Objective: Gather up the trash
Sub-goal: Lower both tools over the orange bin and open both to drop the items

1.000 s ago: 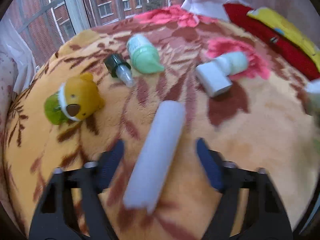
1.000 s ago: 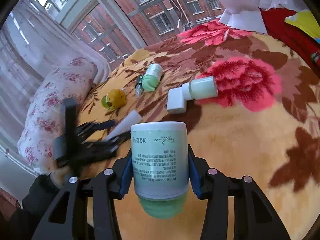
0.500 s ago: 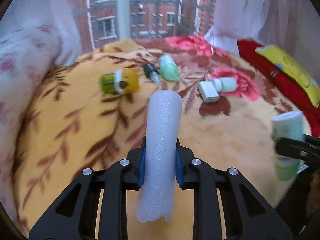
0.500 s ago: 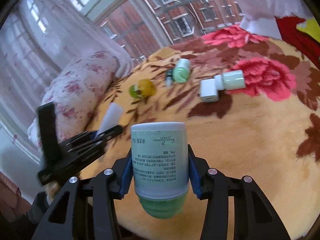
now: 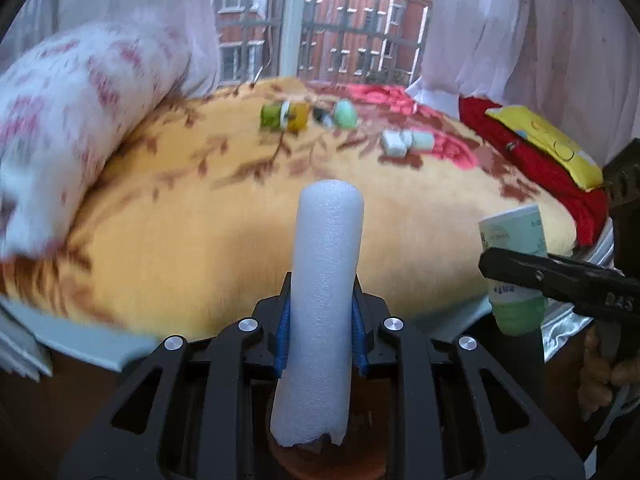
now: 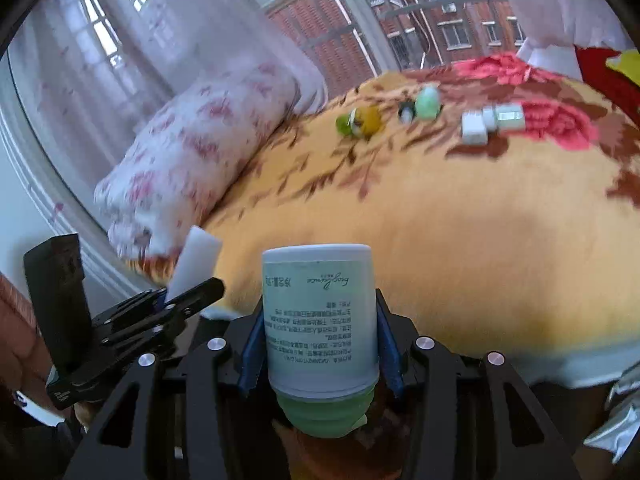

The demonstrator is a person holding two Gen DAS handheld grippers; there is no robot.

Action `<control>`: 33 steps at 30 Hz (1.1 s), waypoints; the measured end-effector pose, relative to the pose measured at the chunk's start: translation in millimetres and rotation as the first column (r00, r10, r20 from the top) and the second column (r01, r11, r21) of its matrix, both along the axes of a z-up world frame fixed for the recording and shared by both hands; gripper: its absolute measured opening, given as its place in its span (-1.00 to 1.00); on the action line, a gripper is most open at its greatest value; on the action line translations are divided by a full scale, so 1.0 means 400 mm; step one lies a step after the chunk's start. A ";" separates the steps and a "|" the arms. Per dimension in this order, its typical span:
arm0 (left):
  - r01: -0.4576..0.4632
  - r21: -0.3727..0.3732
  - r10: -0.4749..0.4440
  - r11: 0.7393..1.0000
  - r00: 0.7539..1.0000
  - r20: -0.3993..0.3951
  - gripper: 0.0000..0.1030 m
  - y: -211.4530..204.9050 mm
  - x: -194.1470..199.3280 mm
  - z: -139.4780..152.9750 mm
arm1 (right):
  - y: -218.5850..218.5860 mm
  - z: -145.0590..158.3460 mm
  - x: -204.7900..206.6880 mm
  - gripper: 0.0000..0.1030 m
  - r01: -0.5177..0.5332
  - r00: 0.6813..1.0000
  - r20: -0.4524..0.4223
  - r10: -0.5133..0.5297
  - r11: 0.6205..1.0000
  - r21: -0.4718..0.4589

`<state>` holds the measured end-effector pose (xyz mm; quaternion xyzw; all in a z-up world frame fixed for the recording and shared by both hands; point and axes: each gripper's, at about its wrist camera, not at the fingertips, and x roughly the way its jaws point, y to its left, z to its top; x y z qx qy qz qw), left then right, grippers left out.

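Observation:
My left gripper (image 5: 321, 320) is shut on a white foam tube (image 5: 324, 280), which stands upright between the blue pads, off the near edge of the bed. My right gripper (image 6: 320, 342) is shut on a pale green bottle (image 6: 320, 312) held cap-down. Each wrist view catches the other tool: the right gripper (image 5: 552, 276) with its bottle (image 5: 512, 236), and the left gripper (image 6: 176, 300) with the foam tube (image 6: 196, 256). Far back on the floral blanket (image 5: 224, 240) lie a yellow-green toy (image 5: 285, 117), a small dark-capped bottle (image 5: 322, 117), a green bottle (image 5: 345, 114) and a white bottle with a box (image 5: 406, 142).
A flowered pillow (image 5: 80, 120) lies at the left of the bed. A red and yellow cushion (image 5: 540, 148) sits at the right. Curtains and a window stand behind. A brown rounded surface (image 5: 332, 460) shows below the foam tube. A hand (image 5: 600, 376) holds the right tool.
The left gripper shut on the foam tube and lifted it off the blanket. Both grippers pulled back from the bed towards its near edge, so the items on it look farther away.

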<state>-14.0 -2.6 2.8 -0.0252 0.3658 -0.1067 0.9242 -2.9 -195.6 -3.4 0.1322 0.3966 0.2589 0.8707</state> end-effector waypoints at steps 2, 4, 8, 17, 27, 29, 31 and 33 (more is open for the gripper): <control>-0.005 0.008 0.005 1.000 0.999 -0.034 -0.54 -0.002 -0.019 -0.045 | 0.021 -0.044 -0.033 -0.08 -0.015 1.000 -0.025 0.015 1.000 -0.019; -0.009 0.027 0.011 1.000 0.997 -0.070 -0.54 -0.009 -0.031 -0.095 | 0.041 -0.091 -0.058 -0.08 -0.020 0.999 -0.036 0.018 0.998 -0.063; 0.011 0.070 -0.005 0.998 0.996 -0.092 -0.53 -0.024 -0.053 -0.175 | 0.078 -0.177 -0.088 -0.08 -0.041 0.997 -0.063 0.033 0.991 -0.128; 0.009 0.011 -0.006 1.000 0.956 -0.292 -0.52 -0.001 -0.027 -0.308 | 0.100 -0.305 -0.088 -0.08 -0.040 0.979 -0.205 0.014 0.992 -0.122; 0.018 0.013 -0.013 1.000 0.946 -0.324 -0.51 -0.004 -0.032 -0.326 | 0.075 -0.336 -0.085 -0.09 -0.016 0.969 -0.248 -0.010 0.995 -0.103; 0.016 0.011 -0.011 1.000 0.945 -0.326 -0.51 -0.009 -0.027 -0.322 | 0.076 -0.336 -0.087 -0.09 -0.017 0.968 -0.249 -0.009 0.995 -0.103; 0.014 0.011 -0.009 1.000 0.943 -0.332 -0.51 -0.014 -0.017 -0.321 | 0.076 -0.334 -0.089 -0.09 -0.020 0.969 -0.247 -0.007 0.994 -0.104; 0.016 0.011 -0.011 1.000 0.942 -0.335 -0.51 -0.013 -0.010 -0.325 | 0.077 -0.334 -0.089 -0.09 -0.021 0.969 -0.246 -0.006 0.994 -0.104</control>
